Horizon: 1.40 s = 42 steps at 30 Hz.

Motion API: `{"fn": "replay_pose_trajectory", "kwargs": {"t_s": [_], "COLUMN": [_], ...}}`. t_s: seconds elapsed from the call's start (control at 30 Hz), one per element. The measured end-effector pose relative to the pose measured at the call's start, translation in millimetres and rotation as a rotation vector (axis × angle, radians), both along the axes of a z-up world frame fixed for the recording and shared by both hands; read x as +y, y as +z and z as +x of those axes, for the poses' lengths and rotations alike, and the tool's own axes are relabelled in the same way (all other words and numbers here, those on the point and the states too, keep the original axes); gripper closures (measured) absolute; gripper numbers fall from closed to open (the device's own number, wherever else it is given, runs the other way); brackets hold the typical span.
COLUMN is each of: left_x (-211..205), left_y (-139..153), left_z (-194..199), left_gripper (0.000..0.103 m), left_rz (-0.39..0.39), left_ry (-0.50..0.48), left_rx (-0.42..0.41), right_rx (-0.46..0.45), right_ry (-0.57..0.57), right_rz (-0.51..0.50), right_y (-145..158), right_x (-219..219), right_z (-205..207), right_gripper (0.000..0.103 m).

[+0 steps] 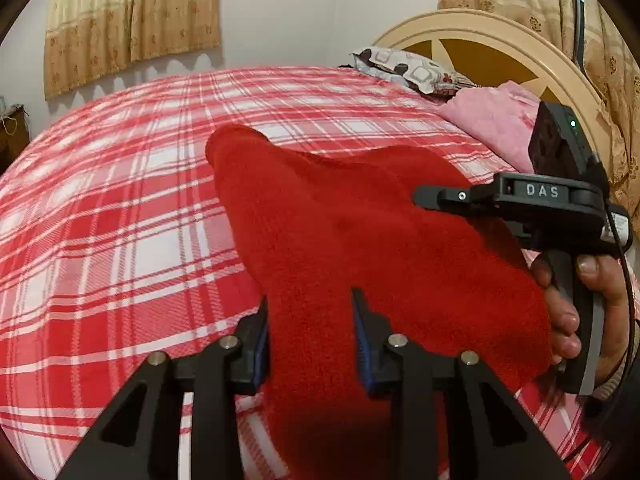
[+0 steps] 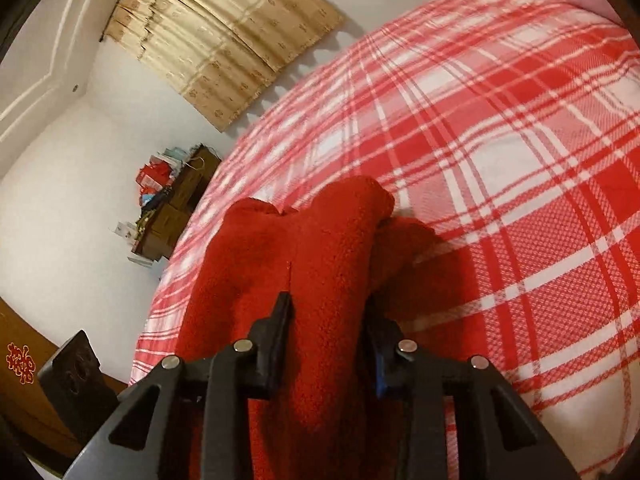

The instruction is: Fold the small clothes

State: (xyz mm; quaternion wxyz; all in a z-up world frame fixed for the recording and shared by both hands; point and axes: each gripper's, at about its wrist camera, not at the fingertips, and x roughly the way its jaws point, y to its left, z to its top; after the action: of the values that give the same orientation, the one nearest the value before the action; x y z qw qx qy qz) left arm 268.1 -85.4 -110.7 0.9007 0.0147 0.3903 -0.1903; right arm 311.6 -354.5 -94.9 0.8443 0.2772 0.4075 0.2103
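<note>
We see a red fleece garment (image 1: 360, 240) lying on a bed (image 1: 120, 208) covered with a red-and-white plaid sheet — it fills the middle of both wrist views. In the left wrist view, the left tongs (image 1: 310, 332) sit at the lower centre of the frame, and a bunched fold of the red cloth runs up between the two fingers, which press against it on both sides; we read this as a grasp on the garment. At the right edge of that same frame the right tongs (image 1: 420, 196) reach in over the cloth, carried by a hand (image 1: 576, 312) wrapped round the handle.

In the right wrist view, the right tongs' fingers stand at the lower centre, and a thick ridge of the same red fabric rises between them, squeezed from both sides — clenched on the garment as well. A pillow (image 1: 412, 70) and a pink cloth (image 1: 492, 120) lie at the upper right of the left view, near the headboard (image 1: 472, 36). Curtains (image 1: 132, 20) hang at the upper left.
</note>
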Motion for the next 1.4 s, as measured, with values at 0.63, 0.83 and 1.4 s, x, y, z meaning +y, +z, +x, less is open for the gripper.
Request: {"fn": "replay_pose_trajectory", "kwargs": {"t_s": [0.63, 0.83, 1.4], "left_x": [52, 64, 107], "left_y": [29, 30, 41], "left_z": [-49, -61, -95], "left_gripper": [0.069, 0.069, 0.069], "left_rz": [0.013, 0.007, 0.012], "left_ry": [0.1, 0.121, 0.207], "left_rx": [-0.071, -0.077, -0.106], "right_rx": [-0.037, -0.03, -0.045], "right_ry": [0.089, 0.106, 0.203], "right_rz": [0.019, 0.025, 0.041], "right_y": [26, 23, 33], "right_x": [61, 77, 134], "right_z": [-32, -39, -57], "right_gripper": [0.071, 0.071, 0.071]}}
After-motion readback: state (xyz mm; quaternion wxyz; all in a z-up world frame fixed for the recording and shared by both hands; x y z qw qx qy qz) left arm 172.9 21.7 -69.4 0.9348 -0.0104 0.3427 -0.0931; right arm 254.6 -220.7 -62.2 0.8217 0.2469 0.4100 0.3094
